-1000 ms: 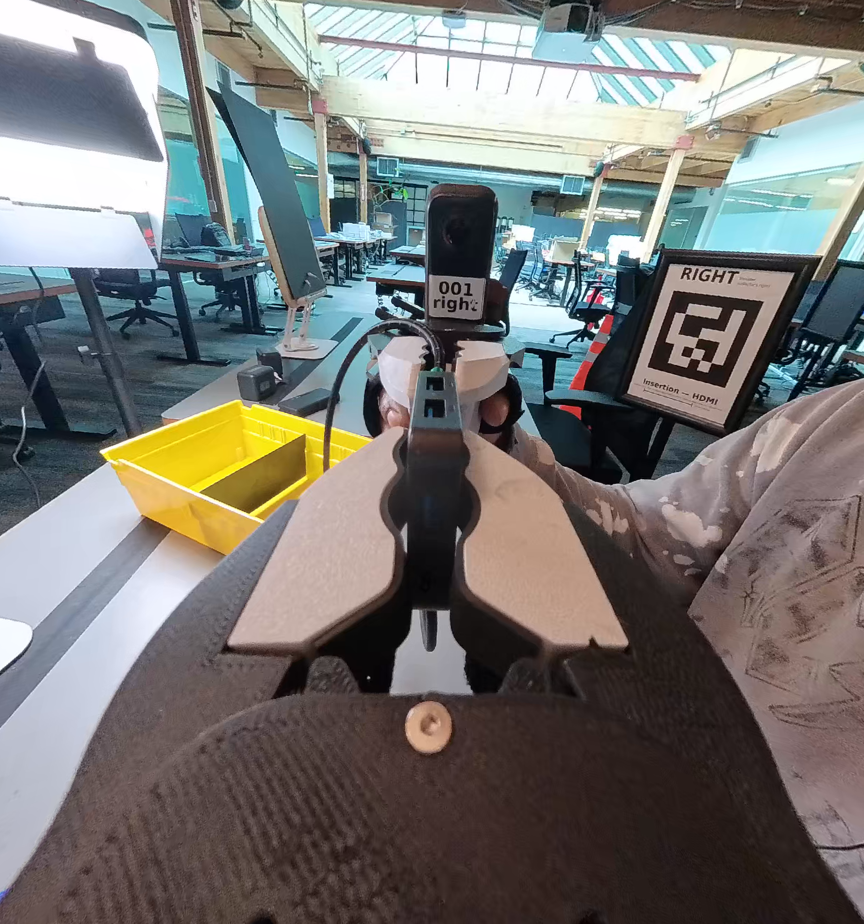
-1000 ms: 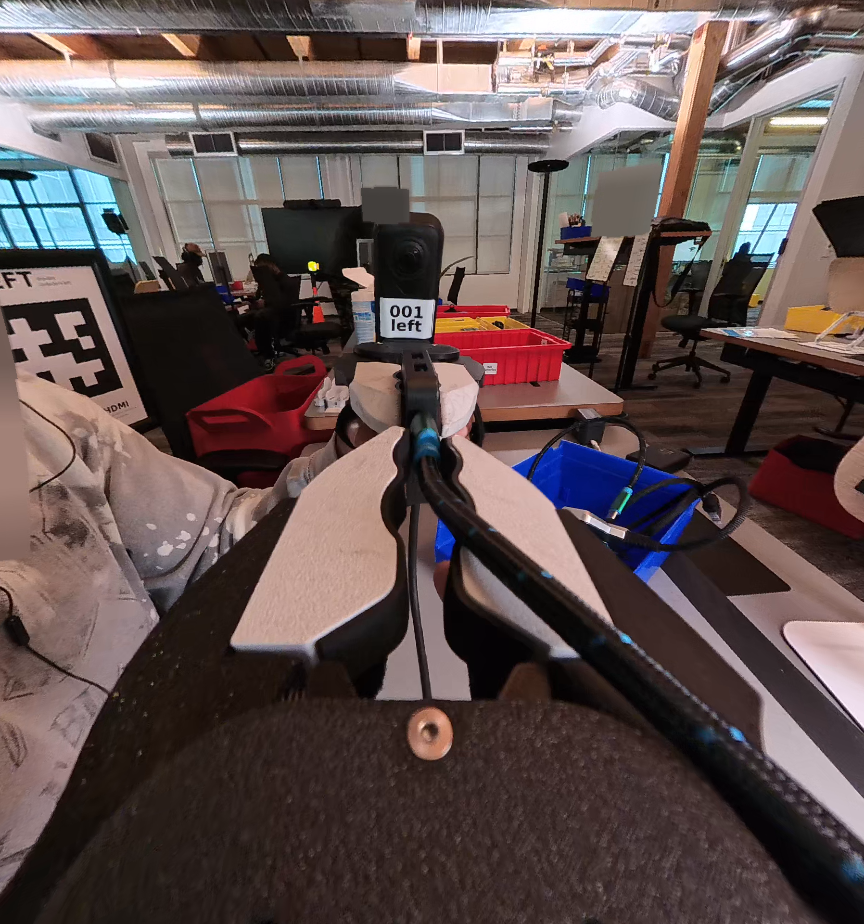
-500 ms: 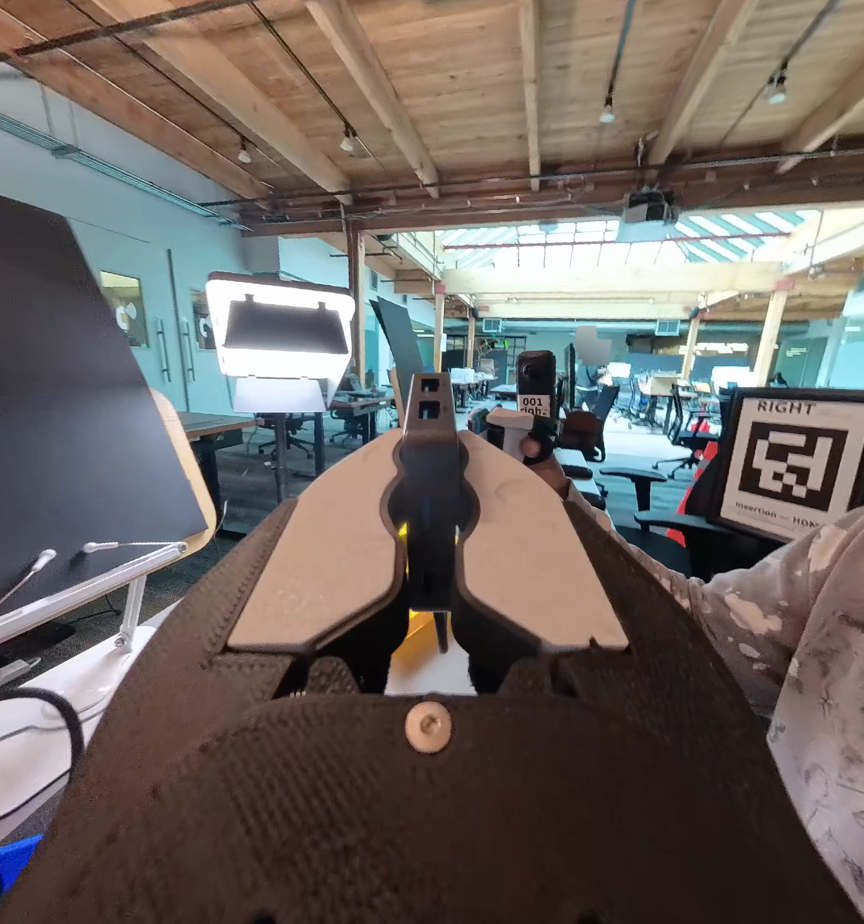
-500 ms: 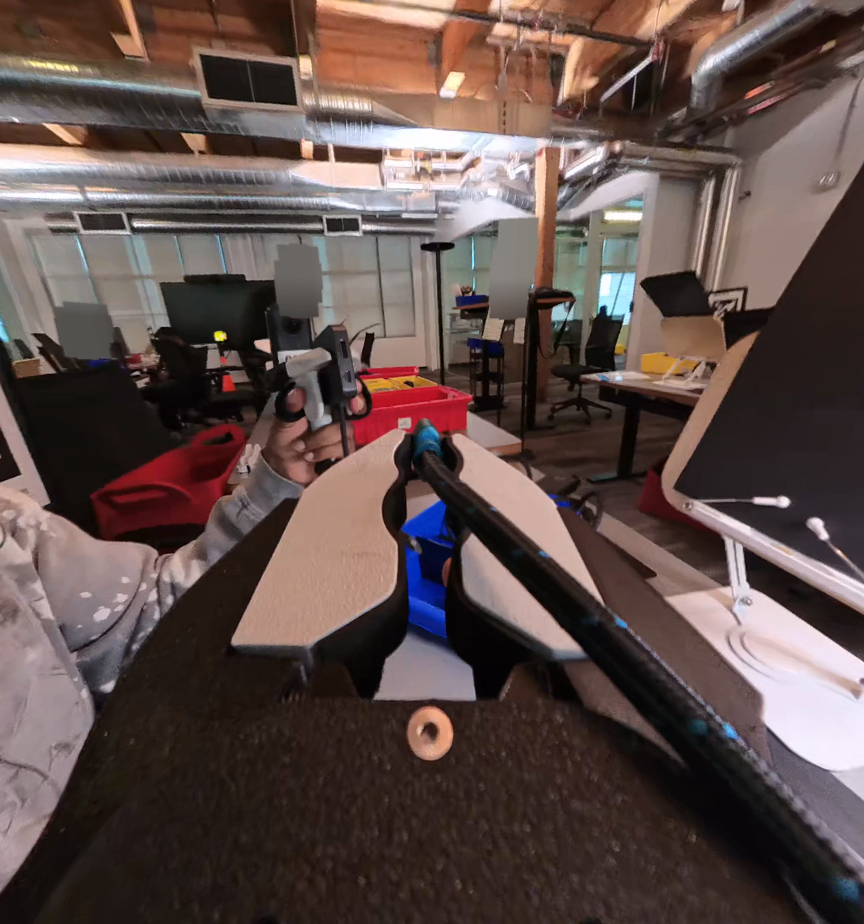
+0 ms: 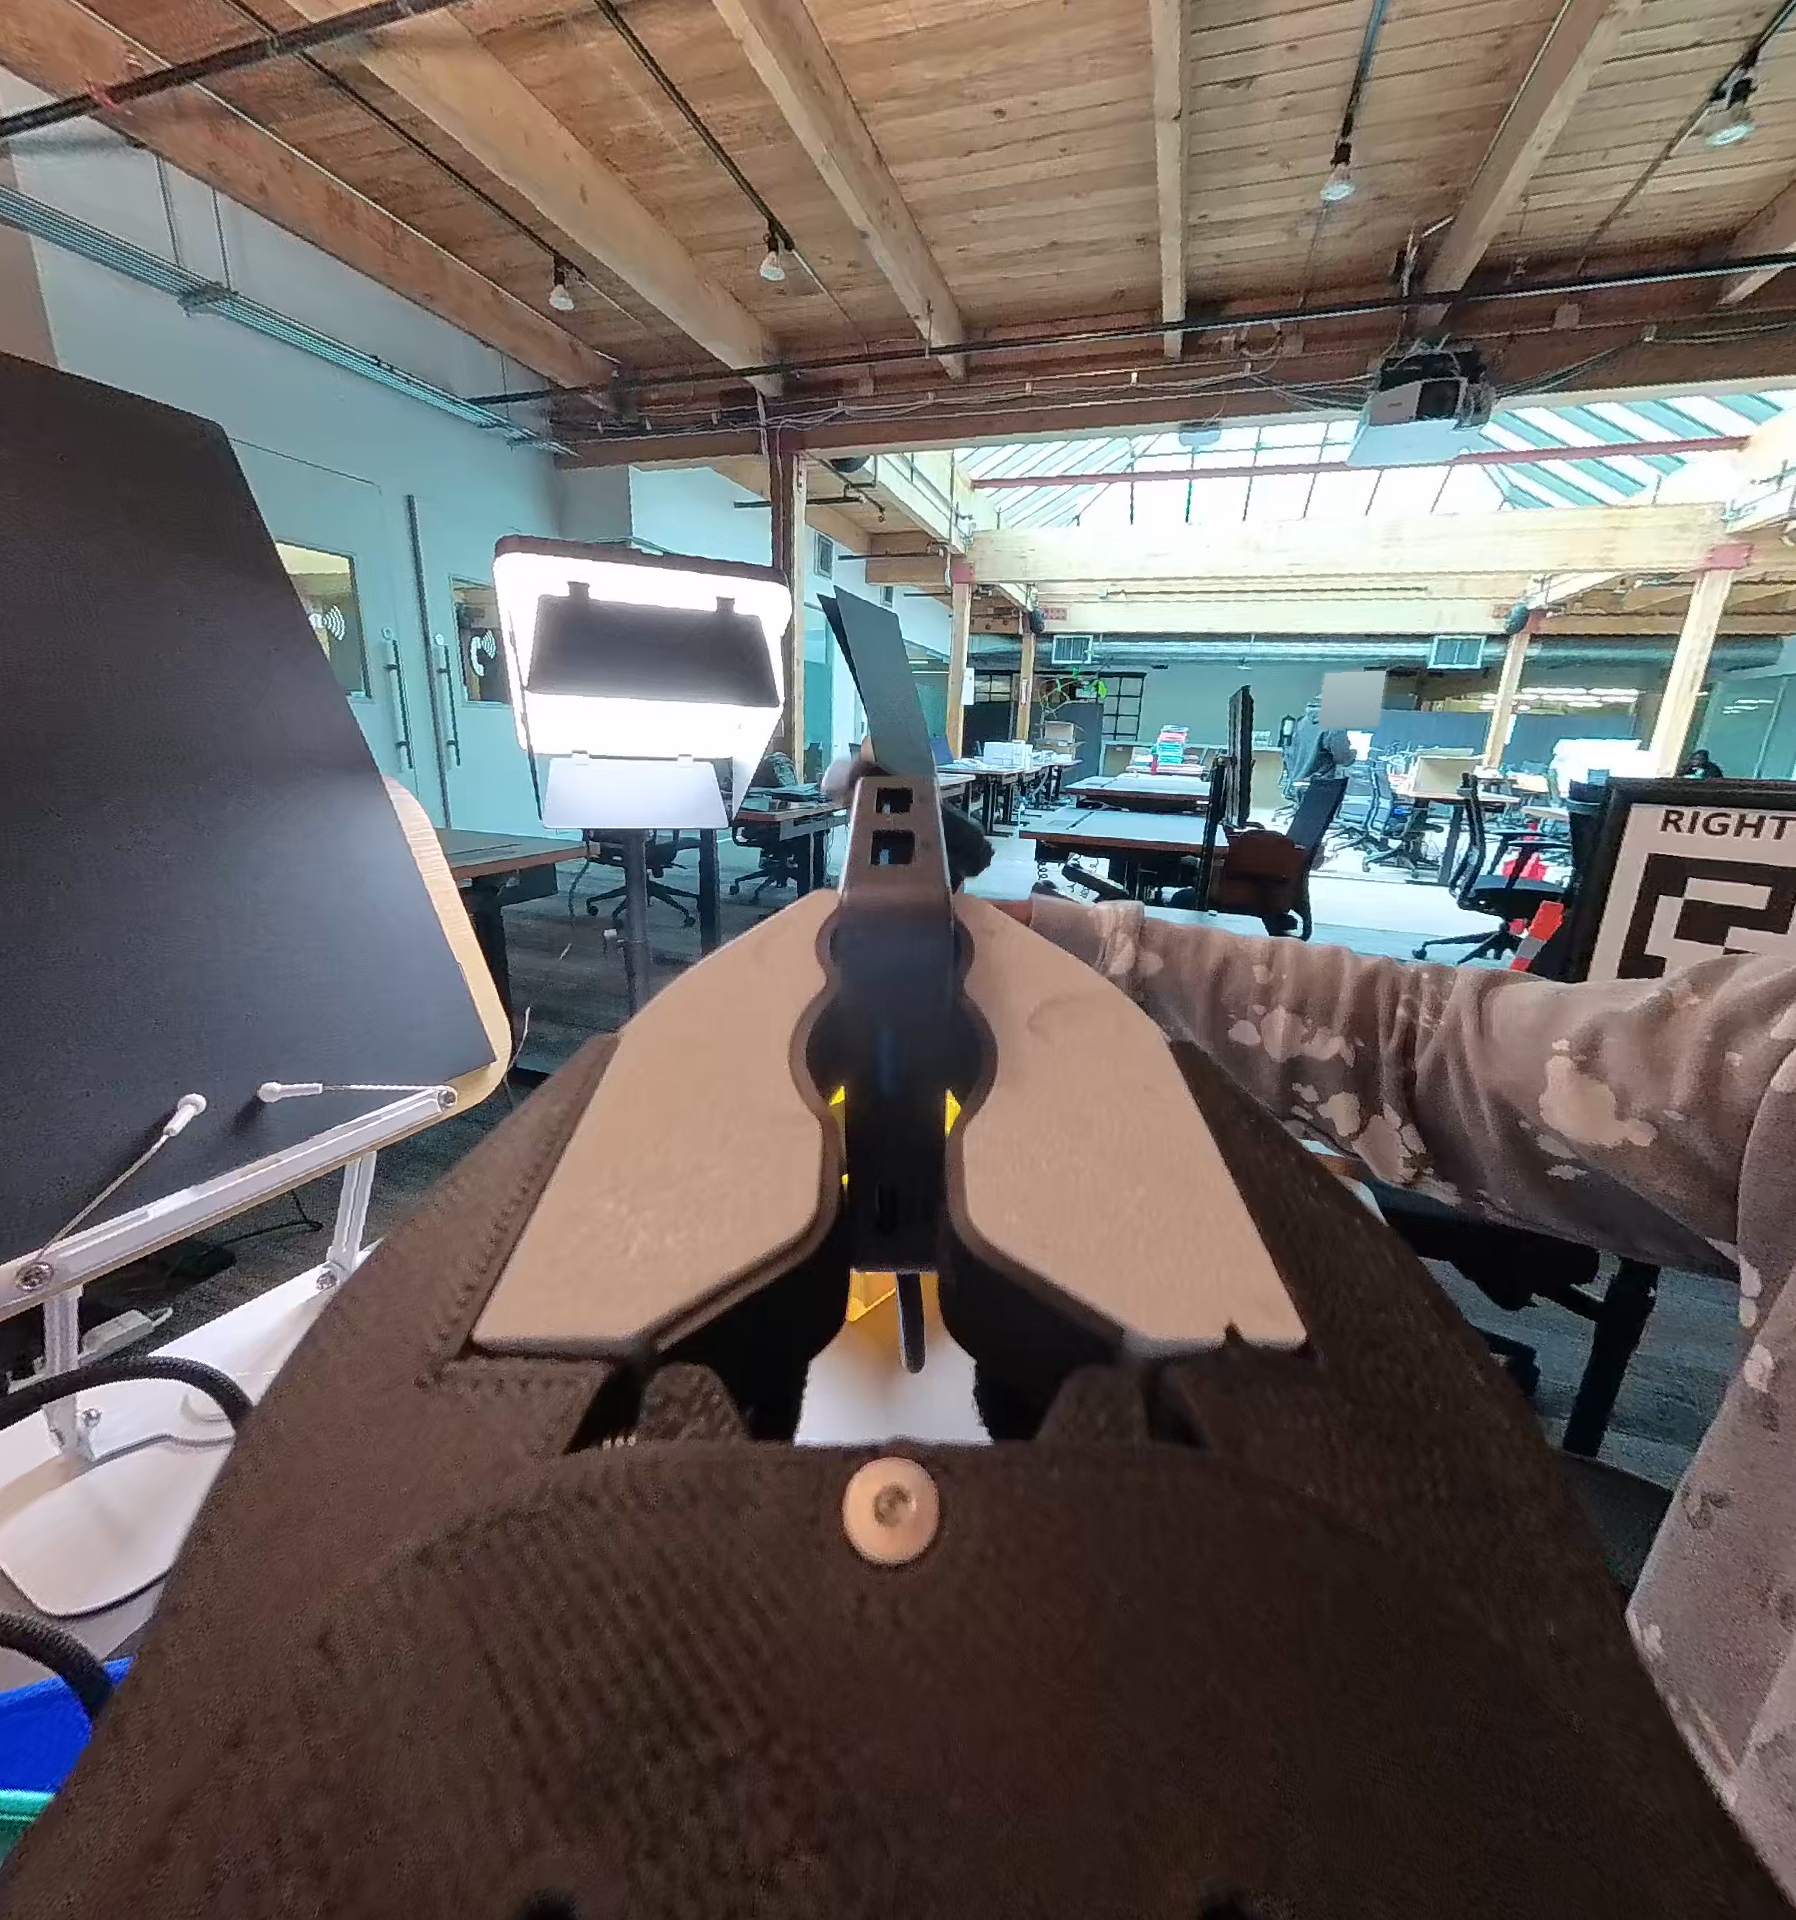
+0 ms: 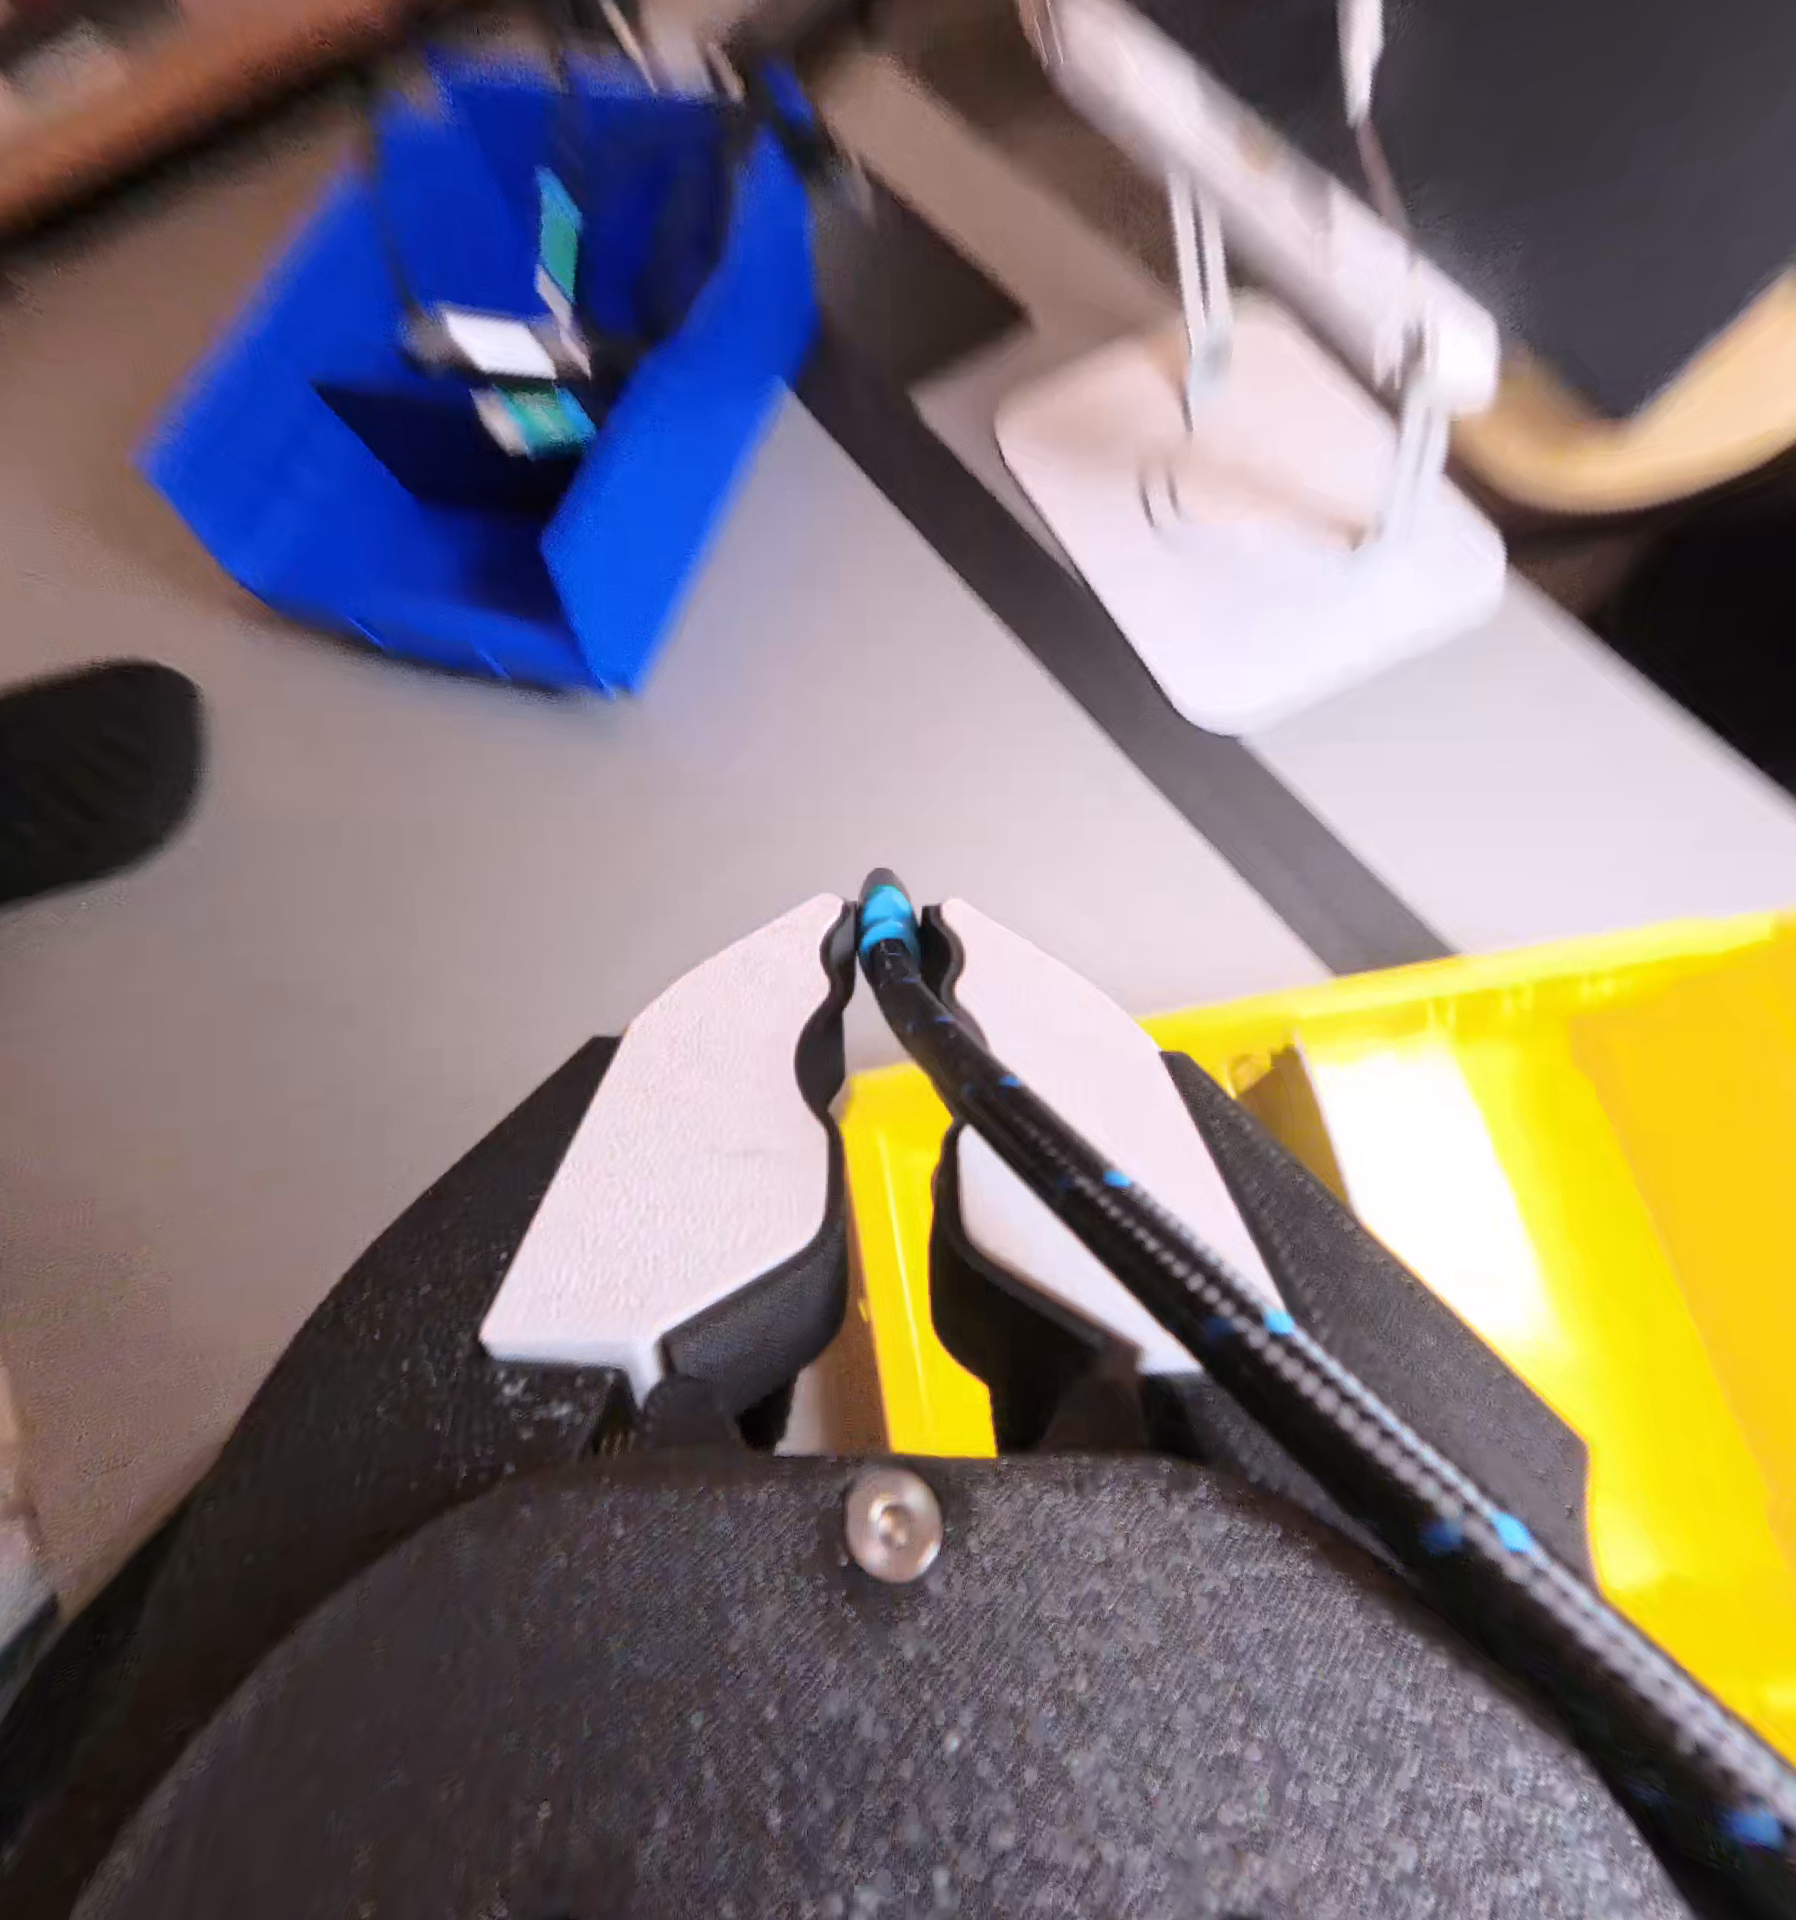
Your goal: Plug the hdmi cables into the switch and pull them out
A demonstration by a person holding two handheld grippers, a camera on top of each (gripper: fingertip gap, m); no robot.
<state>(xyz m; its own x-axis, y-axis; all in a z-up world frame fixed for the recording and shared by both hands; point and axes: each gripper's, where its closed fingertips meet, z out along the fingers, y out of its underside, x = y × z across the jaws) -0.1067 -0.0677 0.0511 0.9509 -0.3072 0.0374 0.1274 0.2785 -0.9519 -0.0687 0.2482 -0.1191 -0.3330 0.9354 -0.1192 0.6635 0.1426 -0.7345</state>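
My left gripper [image 5: 892, 920] is shut on the black HDMI switch [image 5: 894, 831]. The switch stands upright between the white pads, with two rectangular openings at its top, held in the air. My right gripper [image 6: 886, 920] is shut on the end of a black braided HDMI cable [image 6: 1081, 1174] with blue flecks. Its blue-collared plug end pokes out past the fingertips. The cable runs back over the right finger to the lower right. The right gripper points down at the grey table [image 6: 458, 935], at the corner of a yellow bin [image 6: 1496, 1195]. The right wrist view is blurred.
A blue bin [image 6: 520, 436] with cables and small parts sits at the far left of the table. A white stand base [image 6: 1278, 561] carries a black board [image 5: 146, 831]. A lit light panel [image 5: 645, 675], a framed marker sign [image 5: 1746, 894] and the person's sleeve [image 5: 1496, 1060] show ahead.
A second ago the two grippers faced each other closely, cable plug at the switch. They have drawn apart; the right gripper has swung down over the yellow bin with the cable, and the left has turned left.
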